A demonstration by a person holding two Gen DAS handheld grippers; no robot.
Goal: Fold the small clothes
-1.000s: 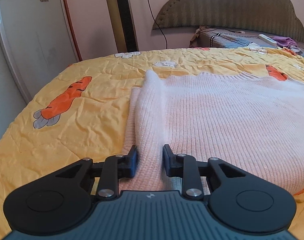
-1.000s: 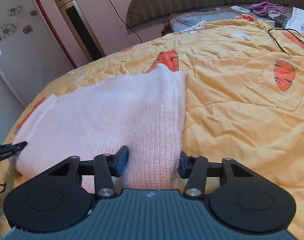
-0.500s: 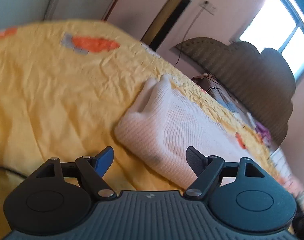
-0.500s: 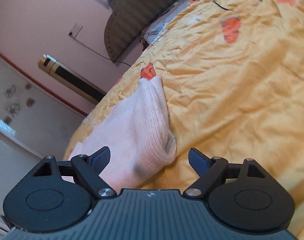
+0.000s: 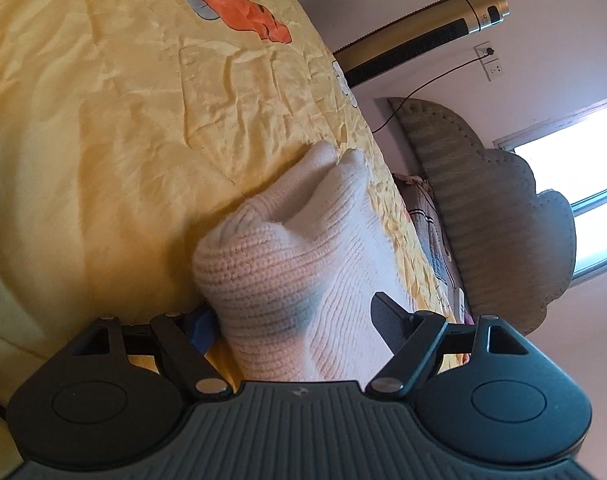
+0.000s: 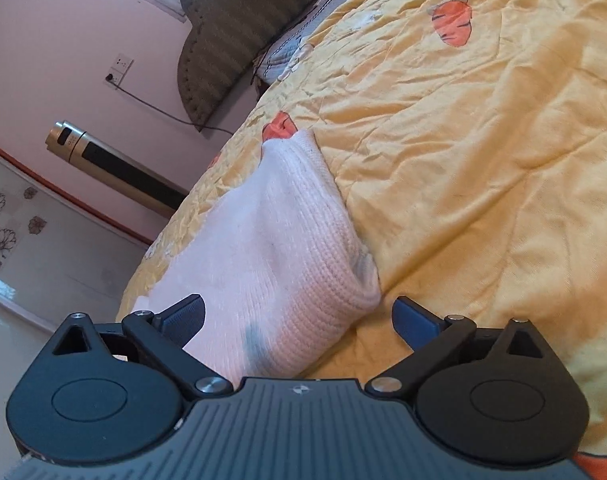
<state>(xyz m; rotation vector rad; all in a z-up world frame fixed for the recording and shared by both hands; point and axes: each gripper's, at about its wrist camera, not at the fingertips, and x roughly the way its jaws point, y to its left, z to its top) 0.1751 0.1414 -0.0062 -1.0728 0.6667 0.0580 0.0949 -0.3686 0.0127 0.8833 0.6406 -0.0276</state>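
Two grippers flank one folded pale pink knitted sweater that lies on a bed spread with a yellow carrot-print quilt. Both wrist views are strongly tilted, so each gripper is rolled to one side while pointing downward at the bed.

At the left gripper the jaws stand wide apart. A bulging folded corner of the sweater sits between them; the blue-faced pad on the left of the view is just beside the knit or touching it, and the other pad stands clear, so nothing is clamped.

At the right gripper the jaws are opening, already spread wide. The opposite corner of the sweater lies between them, close against the pad on the left of that view, while the pad on the right hangs over bare quilt.

A tower fan stands beyond the bed near a padded headboard.
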